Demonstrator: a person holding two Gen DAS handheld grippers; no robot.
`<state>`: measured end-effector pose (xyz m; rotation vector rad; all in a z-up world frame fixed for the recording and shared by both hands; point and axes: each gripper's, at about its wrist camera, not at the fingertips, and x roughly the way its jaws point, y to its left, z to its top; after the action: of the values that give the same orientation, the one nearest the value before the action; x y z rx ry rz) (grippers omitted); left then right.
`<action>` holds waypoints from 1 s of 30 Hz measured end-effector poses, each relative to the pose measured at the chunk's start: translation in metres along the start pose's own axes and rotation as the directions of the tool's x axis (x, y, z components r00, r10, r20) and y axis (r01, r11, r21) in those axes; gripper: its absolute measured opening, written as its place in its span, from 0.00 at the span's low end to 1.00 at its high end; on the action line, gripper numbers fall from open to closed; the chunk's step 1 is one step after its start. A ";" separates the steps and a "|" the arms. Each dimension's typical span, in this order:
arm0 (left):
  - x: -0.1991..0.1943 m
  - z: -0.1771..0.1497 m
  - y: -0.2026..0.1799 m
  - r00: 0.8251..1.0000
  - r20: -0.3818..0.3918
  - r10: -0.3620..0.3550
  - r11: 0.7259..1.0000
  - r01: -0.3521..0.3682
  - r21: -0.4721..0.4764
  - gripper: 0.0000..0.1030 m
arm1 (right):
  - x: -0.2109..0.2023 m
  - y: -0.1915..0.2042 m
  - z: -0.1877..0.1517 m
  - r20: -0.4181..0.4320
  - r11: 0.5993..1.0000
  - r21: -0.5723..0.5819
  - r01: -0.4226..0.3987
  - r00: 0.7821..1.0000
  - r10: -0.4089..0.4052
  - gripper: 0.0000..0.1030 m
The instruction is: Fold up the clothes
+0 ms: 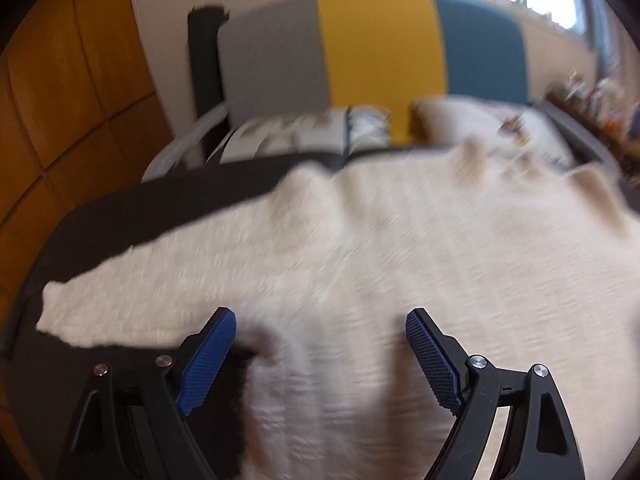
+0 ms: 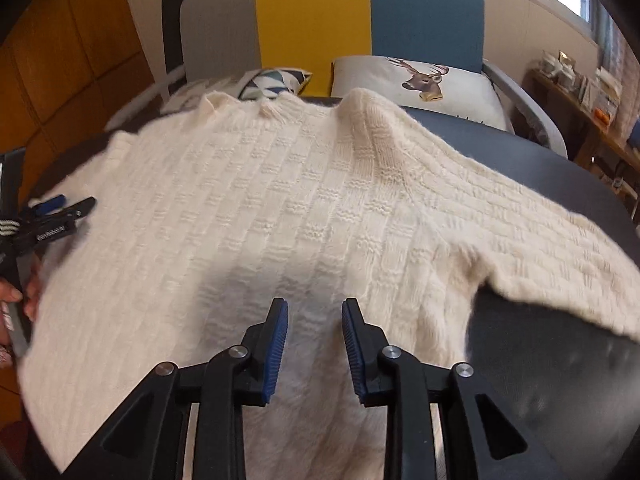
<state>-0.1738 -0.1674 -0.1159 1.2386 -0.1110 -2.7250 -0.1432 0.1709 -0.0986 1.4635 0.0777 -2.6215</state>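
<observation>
Cream cable-knit wool sweater (image 2: 280,200) on dark desk (image 2: 560,360): soft, thick, floppy, stretching easily. Best pinched at near hem. Left tongs (image 1: 320,320) wide open, right tongs (image 2: 314,308) half open, both empty.

The left gripper (image 1: 320,328) hung with jaws spread wide over a cream knit sweater (image 1: 360,264) lying blurred on a dark table (image 1: 100,220); beyond stood a grey, yellow and blue sofa (image 1: 372,48).
</observation>
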 end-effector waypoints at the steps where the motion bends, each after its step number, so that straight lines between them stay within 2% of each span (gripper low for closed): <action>1: 0.001 -0.002 0.008 1.000 -0.004 -0.027 0.999 0.027 -0.040 0.90 | 0.004 -0.005 -0.001 0.001 1.000 0.011 0.006 1.000 -0.006 0.26; 3: 0.007 -0.006 0.024 0.999 -0.032 -0.041 0.993 0.037 -0.112 0.96 | 0.006 -0.017 -0.005 0.025 0.998 0.053 -0.015 1.000 0.013 0.26; 6: 0.008 -0.011 0.037 0.997 -0.044 -0.061 0.985 0.053 -0.164 0.95 | 0.004 -0.026 -0.010 0.026 0.995 0.095 -0.018 1.000 0.016 0.27; 8: 0.003 -0.008 0.035 0.997 -0.045 -0.058 0.986 0.050 -0.162 0.92 | 0.002 -0.025 -0.003 -0.021 0.996 0.094 -0.014 1.000 0.016 0.26; 10: -0.010 0.002 0.029 0.995 0.002 -0.098 0.983 0.098 -0.155 0.89 | -0.011 -0.019 0.015 0.004 0.997 0.058 -0.049 0.999 0.049 0.26; 13: -0.023 0.030 0.005 0.986 0.085 -0.145 0.983 0.153 -0.097 0.89 | -0.034 0.005 0.057 0.086 0.994 -0.087 -0.069 0.993 0.077 0.25; 15: -0.021 0.053 -0.019 0.979 0.109 -0.172 0.984 0.176 -0.036 0.89 | -0.034 0.022 0.090 0.093 0.983 -0.163 -0.086 0.990 0.102 0.16; 17: -0.003 0.077 -0.046 0.981 0.094 -0.170 0.985 0.169 0.020 0.89 | -0.018 0.036 0.117 0.088 0.974 -0.194 -0.113 0.987 0.132 0.12; 20: 0.023 0.093 -0.066 0.986 0.075 -0.146 0.988 0.142 0.054 0.81 | 0.011 0.055 0.150 0.075 0.963 -0.220 -0.158 0.981 0.178 0.11; 22: 0.045 0.097 -0.072 0.990 0.037 -0.135 0.990 0.133 0.045 0.81 | 0.034 0.069 0.163 0.060 0.954 -0.219 -0.205 0.973 0.222 0.11; 25: 0.069 0.094 -0.066 0.986 -0.024 -0.167 0.986 0.167 -0.019 0.82 | 0.061 0.096 0.179 0.044 0.933 -0.231 -0.275 0.955 0.293 0.11; 27: 0.073 0.093 -0.057 0.982 -0.025 -0.187 0.980 0.185 -0.071 0.83 | 0.076 0.115 0.188 0.025 0.916 -0.243 -0.318 0.943 0.333 0.11; 30: 0.075 0.091 -0.053 0.982 -0.019 -0.189 0.978 0.187 -0.088 0.84 | 0.098 0.137 0.196 -0.019 0.901 -0.273 -0.337 0.939 0.345 0.10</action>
<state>-0.2968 -0.1265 -0.1187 1.3245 0.1325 -2.8341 -0.3391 0.0040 -0.0759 1.2190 0.1568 -2.2463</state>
